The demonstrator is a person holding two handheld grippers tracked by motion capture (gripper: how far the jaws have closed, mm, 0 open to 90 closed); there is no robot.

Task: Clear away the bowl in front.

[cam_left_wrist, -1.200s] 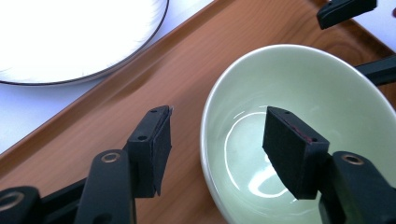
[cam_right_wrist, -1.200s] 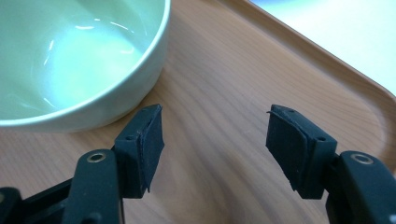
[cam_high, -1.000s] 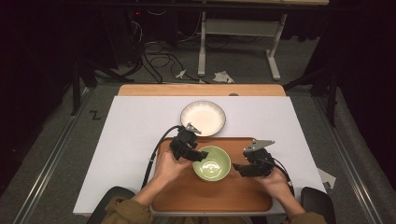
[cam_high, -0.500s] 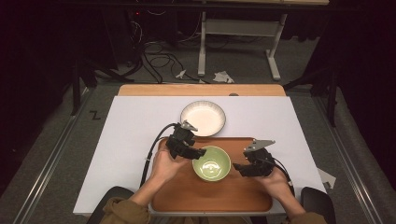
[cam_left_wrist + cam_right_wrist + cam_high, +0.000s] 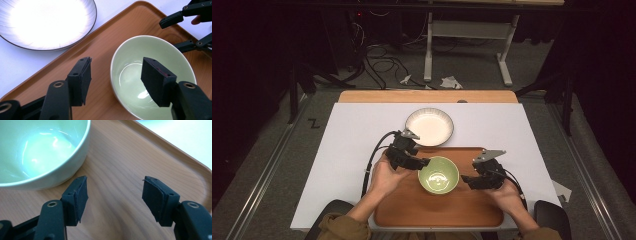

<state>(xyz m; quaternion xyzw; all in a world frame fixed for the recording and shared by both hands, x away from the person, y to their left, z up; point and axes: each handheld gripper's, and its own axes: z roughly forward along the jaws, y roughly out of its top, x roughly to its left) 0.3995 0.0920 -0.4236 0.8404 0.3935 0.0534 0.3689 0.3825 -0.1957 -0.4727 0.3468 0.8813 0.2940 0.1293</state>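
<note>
**Green bowl on the tray, not yet gripped**

While the green bowl (image 5: 438,175) sits on the wooden tray (image 5: 437,210), near its middle, the work of taking it looks to me only at its beginning: no jaw presses on the bowl, so the grasp and the carrying are still left to do.

Going from the largest thing to the smallest, I count as follows. One table (image 5: 352,150) with a white cover carries everything. One tray lies on its near side, in front of the person. One white plate (image 5: 429,126) with a dark rim rests on the white cover just beyond the far edge of the tray, and it is empty. One bowl is on the tray, and it is empty too. Two grippers are in use.

The left gripper (image 5: 116,80) has its jaws apart, and they stand astride the near rim of the bowl, one pad outside the wall and one over the inside; I cannot tell if either pad touches it. The right gripper (image 5: 115,195) also has its jaws apart, with only bare tray between them, and the bowl is just beside its left jaw.

I judge that closing the left jaws on the rim is the nearest step.
</note>
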